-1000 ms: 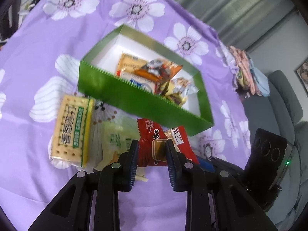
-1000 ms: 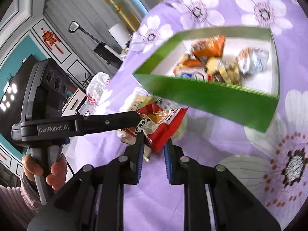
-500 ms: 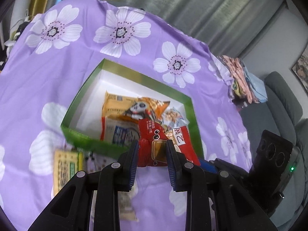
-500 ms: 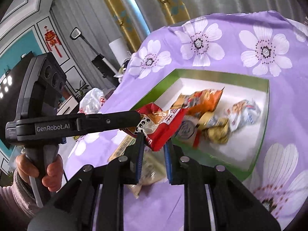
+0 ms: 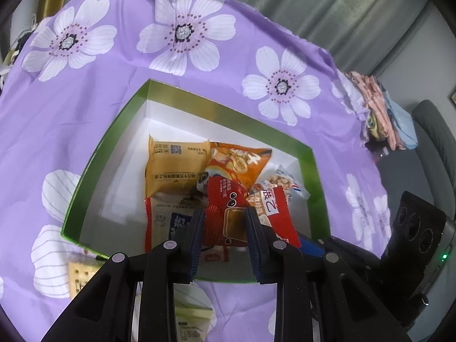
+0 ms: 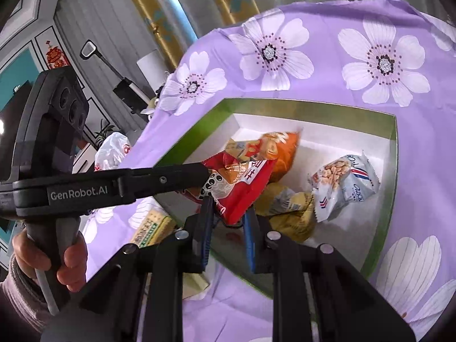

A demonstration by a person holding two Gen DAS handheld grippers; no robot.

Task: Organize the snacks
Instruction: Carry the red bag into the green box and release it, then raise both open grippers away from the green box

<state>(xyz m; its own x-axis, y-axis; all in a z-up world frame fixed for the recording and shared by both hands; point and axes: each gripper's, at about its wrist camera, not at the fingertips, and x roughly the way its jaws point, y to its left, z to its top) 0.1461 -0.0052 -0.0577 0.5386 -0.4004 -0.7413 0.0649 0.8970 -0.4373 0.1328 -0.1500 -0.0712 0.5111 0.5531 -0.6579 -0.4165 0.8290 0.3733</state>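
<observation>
A red snack packet [image 5: 225, 199] hangs over the inside of the green box [image 5: 85, 188], held from two sides. My left gripper [image 5: 225, 219] is shut on its middle. In the right wrist view my right gripper [image 6: 228, 211] is shut on the lower corner of the red packet [image 6: 242, 182]. The left gripper [image 6: 203, 171] reaches in there from the left. The green box [image 6: 390, 171] has a white floor. On it lie a yellow packet [image 5: 171, 171], an orange packet [image 5: 236, 162] and a peanut packet [image 6: 344, 182].
A cracker packet [image 5: 79, 273] and a pale green packet [image 5: 191, 322] lie on the purple flowered cloth [image 5: 85, 99] in front of the box. A person's hand [image 6: 71, 256] holds the left gripper's handle. Folded clothes [image 5: 382, 119] and a grey sofa [image 5: 433, 142] stand beyond the table's right edge.
Both grippers carried the red packet forward, from in front of the box's near wall to above its inside. The loose packets on the cloth slid toward the bottom of the views.
</observation>
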